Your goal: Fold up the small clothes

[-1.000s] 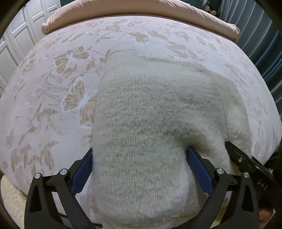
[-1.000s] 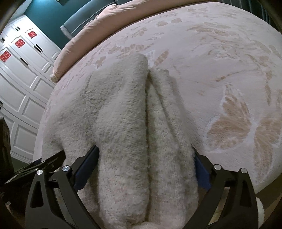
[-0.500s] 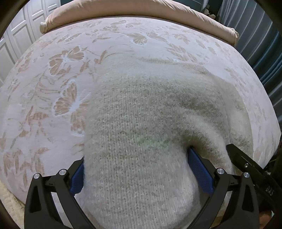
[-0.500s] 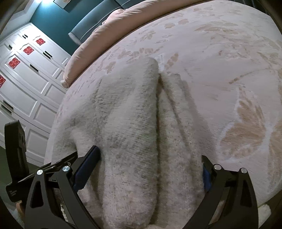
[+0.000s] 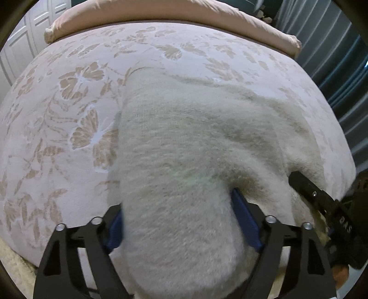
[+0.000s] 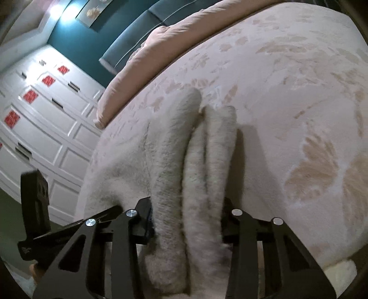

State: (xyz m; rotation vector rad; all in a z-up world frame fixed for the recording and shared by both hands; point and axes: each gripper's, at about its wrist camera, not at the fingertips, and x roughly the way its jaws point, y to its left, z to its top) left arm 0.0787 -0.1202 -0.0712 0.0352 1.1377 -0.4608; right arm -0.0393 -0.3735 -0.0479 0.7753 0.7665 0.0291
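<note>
A cream fluffy knit sweater (image 5: pixel 195 128) lies on the bed, bunched into long folds (image 6: pixel 174 138). My left gripper (image 5: pixel 176 202) has a thick hump of its near edge between the blue pads, which are closing and touch it on both sides. My right gripper (image 6: pixel 187 202) is closing too, with three upright folds squeezed tight between its jaws. One of its black fingers (image 5: pixel 306 186) shows at the right of the left wrist view, dug into the knit.
The bed cover (image 5: pixel 69 138) is pale pink with tan butterflies and leaves. A peach bolster (image 5: pixel 161 13) runs along the far edge. White wardrobe doors (image 6: pixel 46 115) stand to the left, teal curtains (image 5: pixel 345 80) to the right. The bed's near edge is just below both grippers.
Both pairs of jaws have narrowed on the sweater, the right far more, pinching its folds together. The right gripper has tipped upward, showing more of the room.
</note>
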